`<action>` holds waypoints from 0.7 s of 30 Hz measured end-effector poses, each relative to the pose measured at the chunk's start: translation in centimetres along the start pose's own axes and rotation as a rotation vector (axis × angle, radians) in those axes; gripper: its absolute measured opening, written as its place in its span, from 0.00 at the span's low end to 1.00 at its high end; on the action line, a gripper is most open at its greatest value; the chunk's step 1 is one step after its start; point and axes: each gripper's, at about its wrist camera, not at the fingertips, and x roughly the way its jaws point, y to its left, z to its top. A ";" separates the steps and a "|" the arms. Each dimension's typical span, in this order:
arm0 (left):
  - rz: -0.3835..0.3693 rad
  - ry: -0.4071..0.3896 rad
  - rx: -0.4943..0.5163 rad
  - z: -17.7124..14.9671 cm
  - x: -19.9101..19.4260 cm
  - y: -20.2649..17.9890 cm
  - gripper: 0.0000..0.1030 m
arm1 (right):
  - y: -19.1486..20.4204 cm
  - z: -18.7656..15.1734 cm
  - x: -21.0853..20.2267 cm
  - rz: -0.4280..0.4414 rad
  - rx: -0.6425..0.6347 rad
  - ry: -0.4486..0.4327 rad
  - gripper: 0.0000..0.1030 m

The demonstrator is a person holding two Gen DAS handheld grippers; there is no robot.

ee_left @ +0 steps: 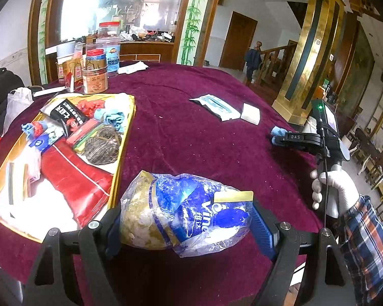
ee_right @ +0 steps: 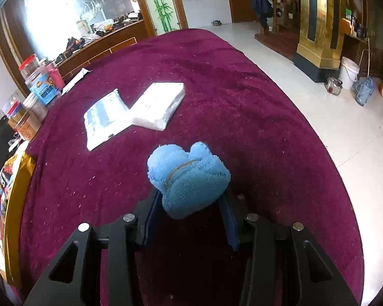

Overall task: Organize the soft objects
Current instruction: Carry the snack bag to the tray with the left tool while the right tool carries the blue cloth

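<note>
The left gripper (ee_left: 189, 219) is clamped across a crinkled blue-and-clear plastic pack (ee_left: 183, 211), jaws set wide on its bulk, held above the maroon tablecloth (ee_left: 186, 132). The right gripper (ee_right: 191, 204) pinches a folded light-blue towel (ee_right: 187, 176) between its pads – also above the cloth, near the edge closest to the person. A white-gloved hand (ee_left: 329, 191) with a plaid sleeve holds that tool. Left of the plastic pack lies a gold-rimmed tray (ee_left: 123, 148) crowded with packets and cloths. Farther across the cloth rest a white tissue pack (ee_right: 158, 107) and a flat sachet (ee_right: 104, 114) – touching. Jars (ee_left: 95, 72) stand beyond the tray.
</note>
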 end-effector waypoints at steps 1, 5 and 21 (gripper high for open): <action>0.000 -0.003 -0.003 -0.1 -0.1 0.2 0.83 | 0.2 -0.2 -0.4 0.000 -0.009 -0.004 0.40; -0.003 -0.011 -0.014 -0.3 -0.6 0.8 0.83 | 1.3 -0.6 -2.2 0.027 -0.043 -0.022 0.39; 0.037 -0.031 -0.104 -0.5 -1.4 5.6 0.83 | 14.9 -2.4 -7.5 0.241 -0.312 -0.069 0.39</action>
